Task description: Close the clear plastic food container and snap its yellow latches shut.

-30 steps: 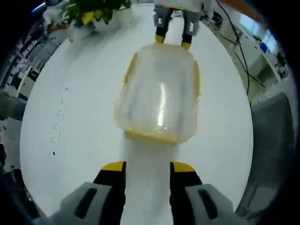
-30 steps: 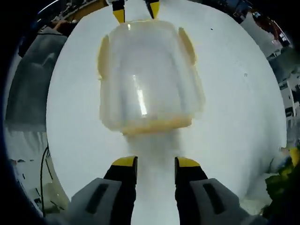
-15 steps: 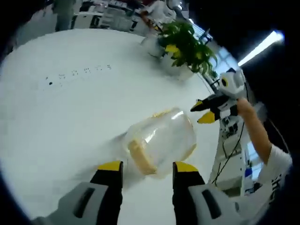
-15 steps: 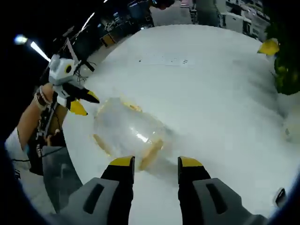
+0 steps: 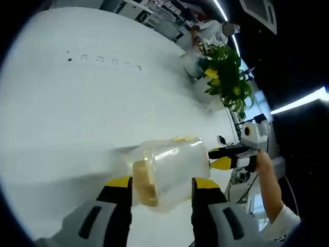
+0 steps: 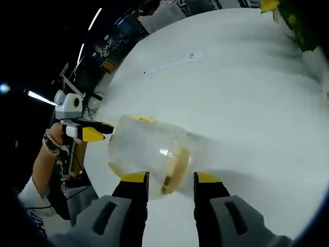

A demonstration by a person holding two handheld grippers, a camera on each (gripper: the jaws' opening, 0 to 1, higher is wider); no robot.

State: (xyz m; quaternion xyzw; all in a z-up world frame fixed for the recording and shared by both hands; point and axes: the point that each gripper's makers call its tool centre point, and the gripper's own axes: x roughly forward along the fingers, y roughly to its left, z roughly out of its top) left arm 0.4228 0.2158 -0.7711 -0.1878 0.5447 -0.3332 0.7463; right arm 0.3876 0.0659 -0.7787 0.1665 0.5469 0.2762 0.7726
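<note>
The clear plastic container (image 5: 175,164) lies on the white table (image 5: 67,113), lid on. One yellow end latch (image 5: 144,182) sits right between the tips of my left gripper (image 5: 163,184), whose jaws stand open on either side of it. At the container's far end a hand holds my right gripper (image 5: 222,158) close to it. In the right gripper view the container (image 6: 144,152) has its other yellow end latch (image 6: 174,172) between the open jaws of my right gripper (image 6: 169,178). My left gripper (image 6: 91,133) is at the far end. Whether the latches are snapped down is unclear.
A potted green plant (image 5: 226,77) in a white pot stands at the table's far side, and its leaves (image 6: 295,20) also show in the right gripper view. A person (image 5: 208,31) stands beyond the table. Small dark marks (image 5: 103,59) run across the table top.
Both views have rolled and swung as the hands moved. Each gripper has come closer to its end of the container, so that an end latch now lies between its jaws.
</note>
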